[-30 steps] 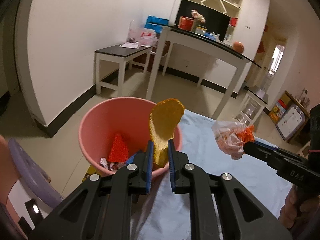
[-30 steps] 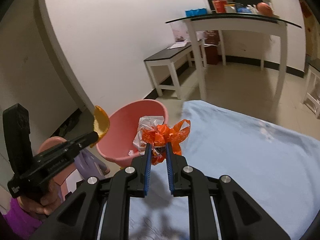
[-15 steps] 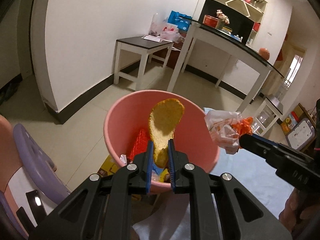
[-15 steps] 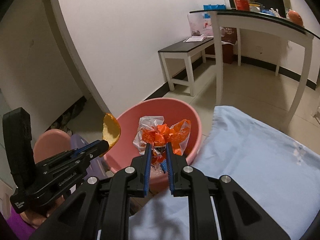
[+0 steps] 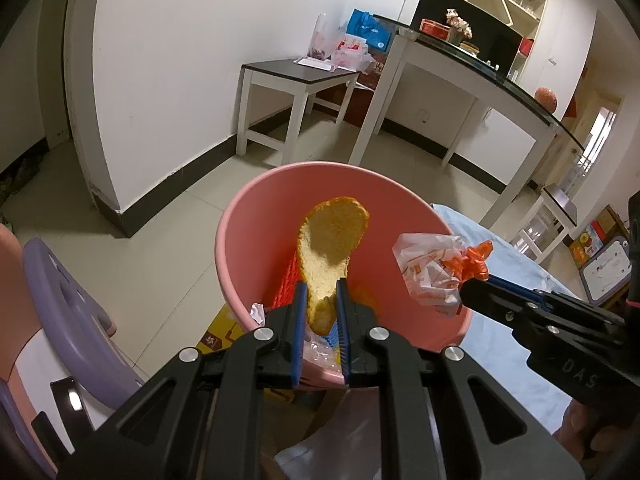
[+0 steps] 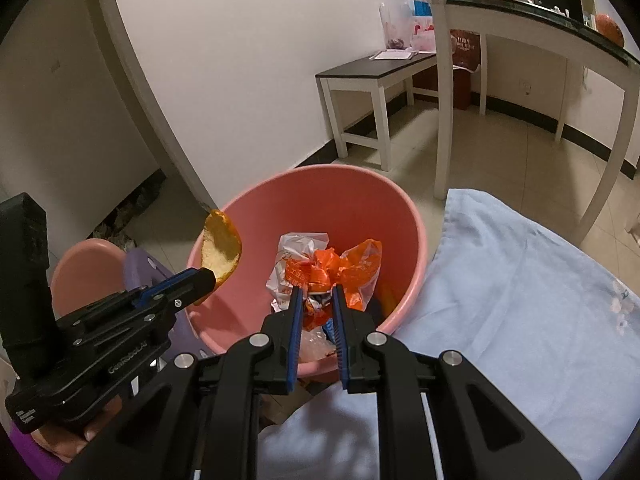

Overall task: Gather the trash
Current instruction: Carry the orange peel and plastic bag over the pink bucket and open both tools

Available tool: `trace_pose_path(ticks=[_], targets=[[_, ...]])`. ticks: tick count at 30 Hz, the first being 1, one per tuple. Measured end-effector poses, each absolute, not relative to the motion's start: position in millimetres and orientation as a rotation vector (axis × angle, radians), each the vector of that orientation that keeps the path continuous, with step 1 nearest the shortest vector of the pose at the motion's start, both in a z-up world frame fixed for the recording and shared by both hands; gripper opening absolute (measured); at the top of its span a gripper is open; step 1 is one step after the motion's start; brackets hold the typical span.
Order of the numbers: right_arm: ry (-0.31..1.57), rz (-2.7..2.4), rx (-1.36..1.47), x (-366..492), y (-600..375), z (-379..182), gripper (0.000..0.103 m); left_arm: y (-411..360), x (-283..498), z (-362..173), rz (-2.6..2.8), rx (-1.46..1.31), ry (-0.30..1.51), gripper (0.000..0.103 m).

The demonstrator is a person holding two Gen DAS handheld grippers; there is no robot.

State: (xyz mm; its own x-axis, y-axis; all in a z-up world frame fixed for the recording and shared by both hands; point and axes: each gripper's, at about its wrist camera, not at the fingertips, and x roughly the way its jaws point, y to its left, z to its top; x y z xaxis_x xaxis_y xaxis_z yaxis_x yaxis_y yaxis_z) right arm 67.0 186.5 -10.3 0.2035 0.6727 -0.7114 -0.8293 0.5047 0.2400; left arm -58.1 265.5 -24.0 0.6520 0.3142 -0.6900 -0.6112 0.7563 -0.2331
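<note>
Left wrist view: your left gripper (image 5: pixel 322 300) is clamped on the lower end of the orange peel (image 5: pixel 330 250). The peel stands up between the two blue pads, pale pith facing the camera, and its upper part rises clear of the fingertips over the mouth of the pink bin (image 5: pixel 240 240). Inside the bin, behind the peel, you can see a red mesh scrap (image 5: pixel 285 286) and some crumpled clear plastic near the bottom. From the right edge of this view your right gripper (image 5: pixel 466 288) reaches in, pinching the orange and white wrapper (image 5: pixel 436 272) at its tip; the wrapper hangs over the bin's right rim. A purple stool (image 5: pixel 64 312) stands on the floor to the left of the bin.

Right wrist view: your right gripper (image 6: pixel 316 300) grips the wrapper (image 6: pixel 328 272) between its pads, the crumpled bundle bulging above and to both sides of the fingertips, directly above the bin's (image 6: pixel 404 208) opening. Here you see what the other view hides: the peel's (image 6: pixel 222 248) orange outer skin edge, held by the left gripper (image 6: pixel 204 280) over the bin's left rim, and the light blue cloth (image 6: pixel 520 280) lying just beside the bin on the right. The red mesh scrap is not visible from this side.
</note>
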Motion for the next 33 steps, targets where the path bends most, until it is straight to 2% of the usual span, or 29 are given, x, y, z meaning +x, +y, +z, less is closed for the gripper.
trace_pose_path(ticks=[22,24,26,33], targets=[[0.877,1.056,-0.228,69.8,192.6,-16.4,0.016,269.5,-52.6,-34.2,0.56,-0.496,0.701,0.015],[0.874,1.058,-0.231,69.6,192.9,-16.2,0.018,269.6,-52.6,-34.1,0.56,-0.495,0.7,0.016],[0.872,1.058,-0.231,70.0,192.7,-15.8,0.026,269.5,-52.6,-34.2,0.562,-0.496,0.702,0.016],[0.859,1.058,-0.22,70.2,188.4,-9.7,0.026,267.6,-54.1,-27.9,0.562,-0.481,0.693,0.017]])
